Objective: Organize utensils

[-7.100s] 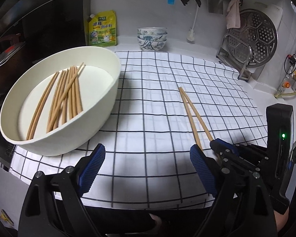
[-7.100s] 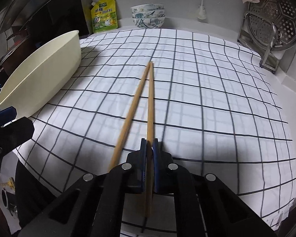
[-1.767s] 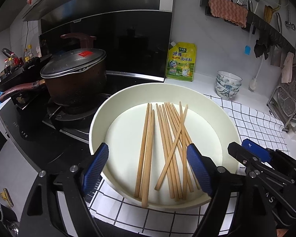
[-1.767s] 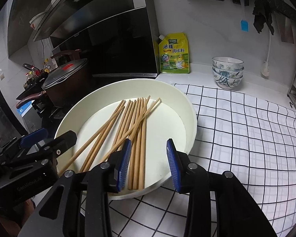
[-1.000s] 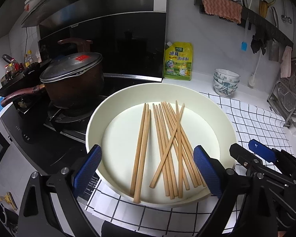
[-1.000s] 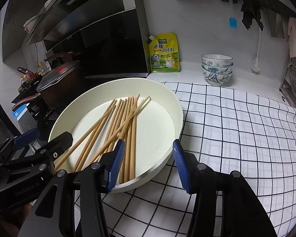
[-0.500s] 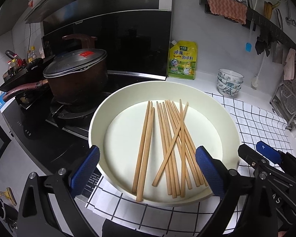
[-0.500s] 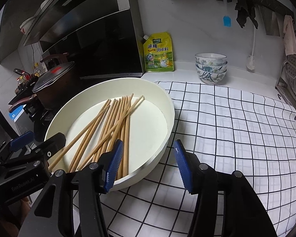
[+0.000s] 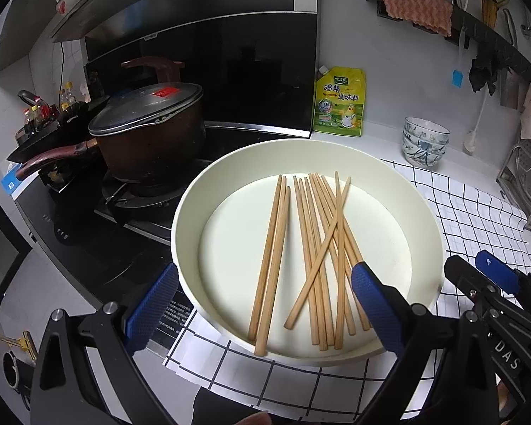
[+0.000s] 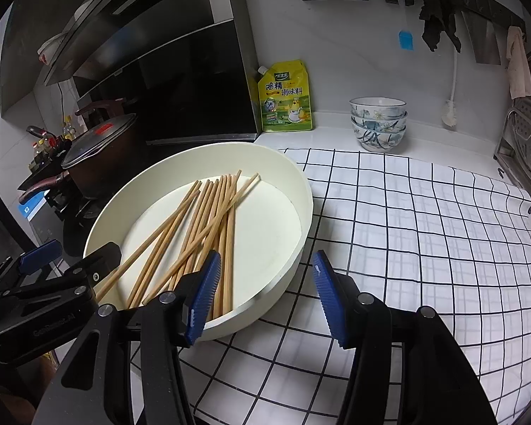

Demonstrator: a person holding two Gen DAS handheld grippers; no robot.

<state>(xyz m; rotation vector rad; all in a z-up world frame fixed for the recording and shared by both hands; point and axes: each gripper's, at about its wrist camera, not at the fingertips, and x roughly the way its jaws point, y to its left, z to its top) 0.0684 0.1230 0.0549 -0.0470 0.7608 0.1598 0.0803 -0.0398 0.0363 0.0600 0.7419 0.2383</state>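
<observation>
Several wooden chopsticks (image 9: 315, 248) lie loosely in a wide cream basin (image 9: 209, 177) on the checked cloth. The chopsticks (image 10: 201, 226) and the basin (image 10: 301, 184) also show in the right wrist view. My left gripper (image 9: 262, 308) is open and empty, held above the basin's near rim. My right gripper (image 10: 265, 290) is open and empty, above the basin's right rim. The right gripper appears in the left wrist view (image 9: 492, 283) beside the basin. The left gripper's body shows at the lower left of the right wrist view (image 10: 46, 283).
A lidded brown pot (image 9: 148, 134) sits on the black stove (image 9: 88, 233) left of the basin. A yellow seasoning pouch (image 9: 340, 106) and stacked patterned bowls (image 9: 424, 141) stand by the back wall. A metal rack (image 9: 527, 184) is at the right. The checked cloth (image 10: 424, 230) covers the counter.
Over the last second both grippers have stayed open and drifted slightly; the basin and chopsticks have not moved. Seven seconds ago the right gripper held a chopstick on the cloth.
</observation>
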